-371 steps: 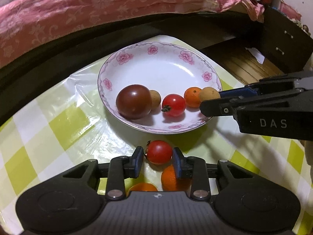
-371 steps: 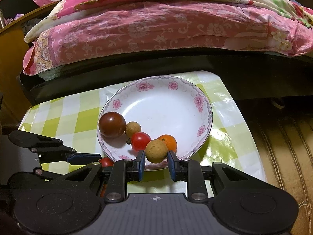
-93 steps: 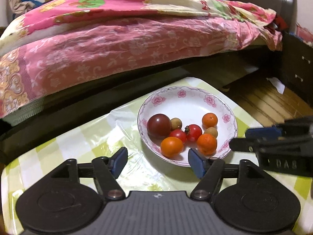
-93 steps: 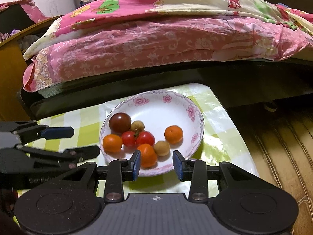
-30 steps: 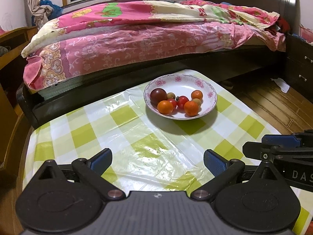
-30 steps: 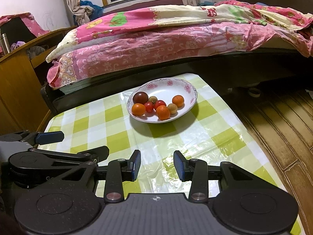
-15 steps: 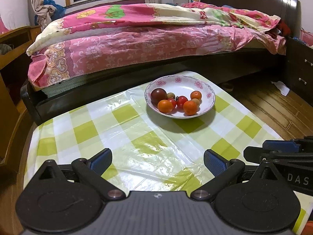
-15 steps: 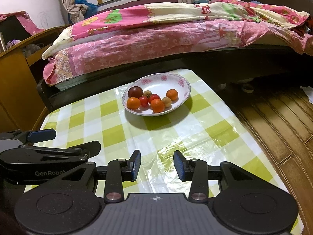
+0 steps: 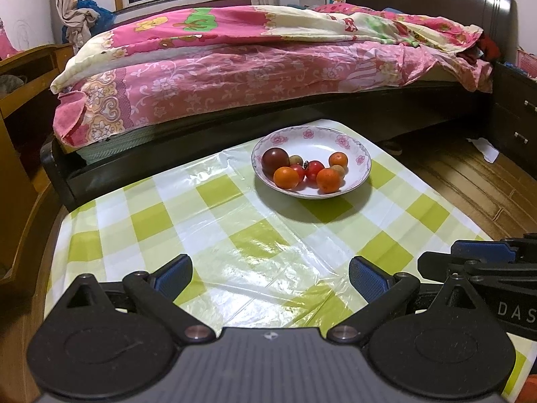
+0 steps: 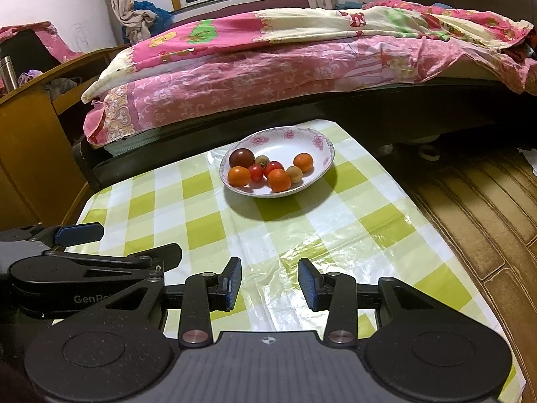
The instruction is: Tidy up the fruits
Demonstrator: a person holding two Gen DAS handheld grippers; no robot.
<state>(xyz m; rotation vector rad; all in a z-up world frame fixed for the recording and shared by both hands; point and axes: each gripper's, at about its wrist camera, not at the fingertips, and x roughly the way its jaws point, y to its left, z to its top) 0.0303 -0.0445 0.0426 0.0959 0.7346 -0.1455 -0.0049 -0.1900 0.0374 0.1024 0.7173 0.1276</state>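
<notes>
A: Where do the fruits [image 9: 303, 169] lie, and how do the tools stand?

B: All lie in the flowered plate [image 9: 359, 149] near the bench's [image 9: 214, 228] far edge, beside the bed [image 9: 235, 77]. The left tool [image 9: 270, 277] hangs spread wide over the near edge, gripping nothing. The right tool [image 10: 269, 283] is parted more narrowly, also empty, near the same edge.

A: How would the fruits handle?

B: Judged by look: light, round, apt to roll. The red tomatoes [image 10: 265, 169] and the dark tomato [image 10: 241, 157] seem thin-skinned and bruisable; the oranges [image 10: 279, 180] firmer. Each is best pinched gently across its widest girth.

A: What stays unclear?

B: The small brown fruits [image 10: 295, 174] are too small to identify. Touching neighbours hide each other's sides. The bench's near edge is covered by the tool bodies, so anything lying there cannot be told.
</notes>
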